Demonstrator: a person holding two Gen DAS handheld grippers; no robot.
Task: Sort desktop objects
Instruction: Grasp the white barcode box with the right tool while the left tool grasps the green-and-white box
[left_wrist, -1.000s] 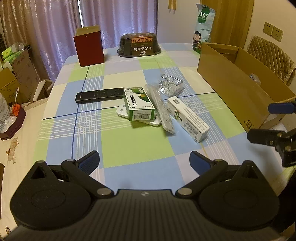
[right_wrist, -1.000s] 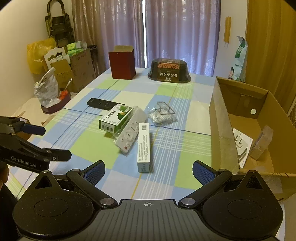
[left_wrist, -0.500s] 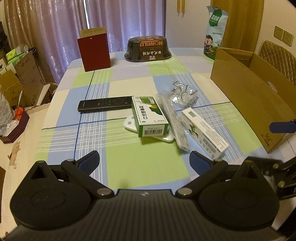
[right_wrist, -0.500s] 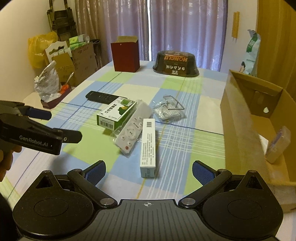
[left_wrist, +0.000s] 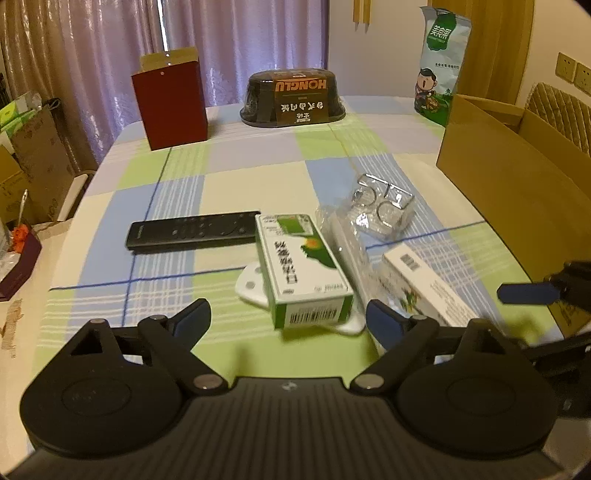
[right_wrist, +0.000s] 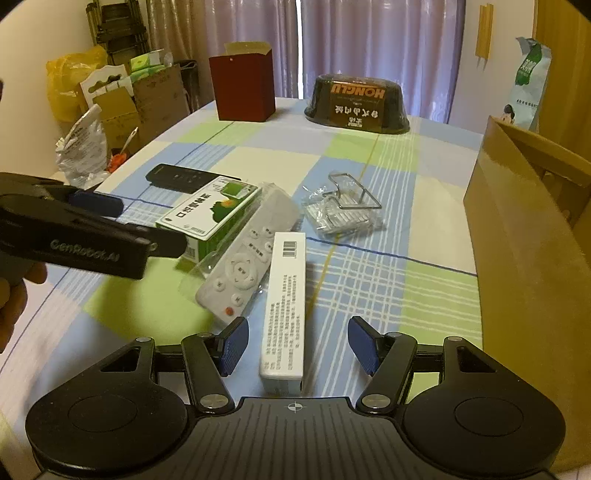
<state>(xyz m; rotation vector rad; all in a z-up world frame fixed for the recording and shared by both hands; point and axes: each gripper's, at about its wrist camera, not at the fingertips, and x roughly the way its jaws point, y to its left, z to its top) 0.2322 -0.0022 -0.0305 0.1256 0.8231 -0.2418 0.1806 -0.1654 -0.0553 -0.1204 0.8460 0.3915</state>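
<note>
A green and white box (left_wrist: 303, 266) (right_wrist: 208, 212) lies on a white remote in a clear wrapper (right_wrist: 243, 262), beside a black remote (left_wrist: 192, 232) (right_wrist: 181, 177). A long white box (right_wrist: 286, 295) (left_wrist: 424, 288) lies just ahead of my right gripper (right_wrist: 295, 341), which is open with the box's near end between its fingers. A metal wire holder in a clear bag (left_wrist: 380, 206) (right_wrist: 343, 210) sits further back. My left gripper (left_wrist: 286, 319) is open just short of the green box's near end.
An open cardboard box (left_wrist: 509, 184) (right_wrist: 532, 258) stands along the right edge of the checked tablecloth (left_wrist: 229, 166). A dark red box (left_wrist: 170, 107), a black food tub (left_wrist: 293, 98) and a green snack bag (left_wrist: 439, 70) stand at the far end. Cartons and bags sit on the floor at left.
Both grippers have moved forward and down toward the pile. The green box now lies close before the left fingers and the long white box sits between the right fingers.
</note>
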